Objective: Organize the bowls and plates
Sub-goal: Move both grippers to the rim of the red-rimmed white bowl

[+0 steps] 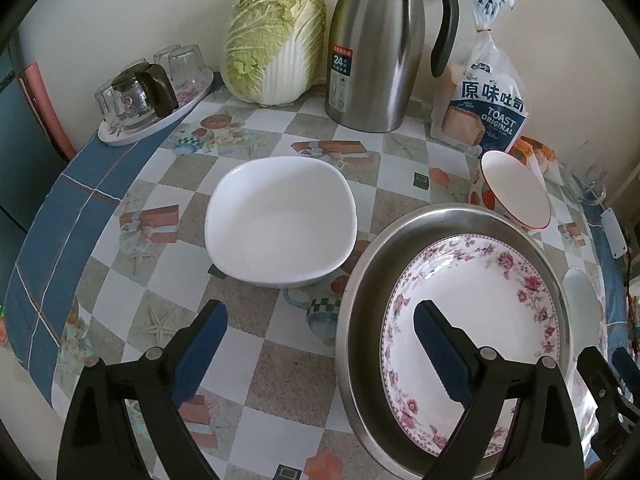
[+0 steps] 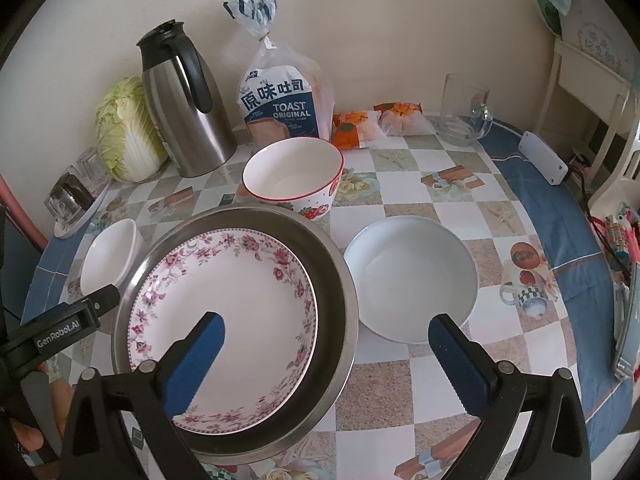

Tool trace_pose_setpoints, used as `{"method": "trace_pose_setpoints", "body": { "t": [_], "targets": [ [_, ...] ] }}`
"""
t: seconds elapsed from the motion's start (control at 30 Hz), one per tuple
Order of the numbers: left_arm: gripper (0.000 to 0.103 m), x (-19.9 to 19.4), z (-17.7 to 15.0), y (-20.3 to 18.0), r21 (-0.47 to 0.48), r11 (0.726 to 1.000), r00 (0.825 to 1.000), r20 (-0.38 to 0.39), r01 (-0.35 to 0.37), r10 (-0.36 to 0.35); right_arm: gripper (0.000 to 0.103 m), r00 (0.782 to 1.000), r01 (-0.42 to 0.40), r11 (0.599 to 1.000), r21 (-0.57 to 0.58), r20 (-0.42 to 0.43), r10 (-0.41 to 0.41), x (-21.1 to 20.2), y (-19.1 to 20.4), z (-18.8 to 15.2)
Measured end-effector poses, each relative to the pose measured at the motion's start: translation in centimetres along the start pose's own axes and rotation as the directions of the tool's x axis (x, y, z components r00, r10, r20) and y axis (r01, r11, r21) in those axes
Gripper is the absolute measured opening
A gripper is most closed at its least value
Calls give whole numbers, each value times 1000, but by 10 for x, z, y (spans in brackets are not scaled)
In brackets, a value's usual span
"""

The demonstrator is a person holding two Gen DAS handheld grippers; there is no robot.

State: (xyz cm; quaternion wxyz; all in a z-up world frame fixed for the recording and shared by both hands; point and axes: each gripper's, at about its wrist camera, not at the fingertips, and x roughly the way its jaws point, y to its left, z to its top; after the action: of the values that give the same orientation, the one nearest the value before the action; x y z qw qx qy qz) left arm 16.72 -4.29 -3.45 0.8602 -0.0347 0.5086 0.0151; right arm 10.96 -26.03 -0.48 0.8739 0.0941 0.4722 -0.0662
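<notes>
A floral-rimmed plate (image 1: 472,332) (image 2: 224,332) lies inside a steel pan (image 1: 360,320) (image 2: 336,292). A square white bowl (image 1: 280,220) (image 2: 110,256) stands left of the pan. A strawberry bowl with a red rim (image 1: 514,190) (image 2: 294,174) stands behind the pan. A round white bowl (image 2: 412,280) stands right of it, showing as a sliver in the left wrist view (image 1: 582,304). My left gripper (image 1: 320,344) is open and empty, near the pan's left rim. My right gripper (image 2: 326,352) is open and empty, over the pan's right rim.
Against the wall stand a napa cabbage (image 1: 276,40), a steel thermos jug (image 1: 376,48), a toast bag (image 2: 284,96), orange snack packs (image 2: 356,128) and a glass mug (image 2: 466,112). A tray with glasses (image 1: 152,92) sits far left. A white adapter (image 2: 542,158) lies at the right edge.
</notes>
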Motion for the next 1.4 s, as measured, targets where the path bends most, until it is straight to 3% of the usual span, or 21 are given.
{"method": "trace_pose_setpoints", "body": {
  "t": [0.43, 0.63, 0.9, 1.07, 1.4],
  "targets": [
    [95, -8, 0, -4, 4, 1000, 1000, 14, 28, -28, 103, 1000, 4, 1000, 11, 17, -4, -11, -3, 4],
    [95, -4, 6, -18, 53, 998, 999, -11, 42, -42, 103, 1000, 1, 1000, 23, 3, -1, -10, -5, 8],
    [95, 0, 33, -35, 109, 992, 998, -18, 61, -59, 103, 1000, 20, 1000, 2, -8, -20, 3, -1, 28],
    [95, -1, 58, -51, 173, 983, 998, 23, 56, -61, 103, 1000, 26, 999, -38, 0, -26, 12, 6, 47],
    [95, 25, 102, -74, 202, 969, 990, -34, 142, -138, 103, 998, 48, 996, -74, -25, -50, 41, 0, 80]
  ]
}}
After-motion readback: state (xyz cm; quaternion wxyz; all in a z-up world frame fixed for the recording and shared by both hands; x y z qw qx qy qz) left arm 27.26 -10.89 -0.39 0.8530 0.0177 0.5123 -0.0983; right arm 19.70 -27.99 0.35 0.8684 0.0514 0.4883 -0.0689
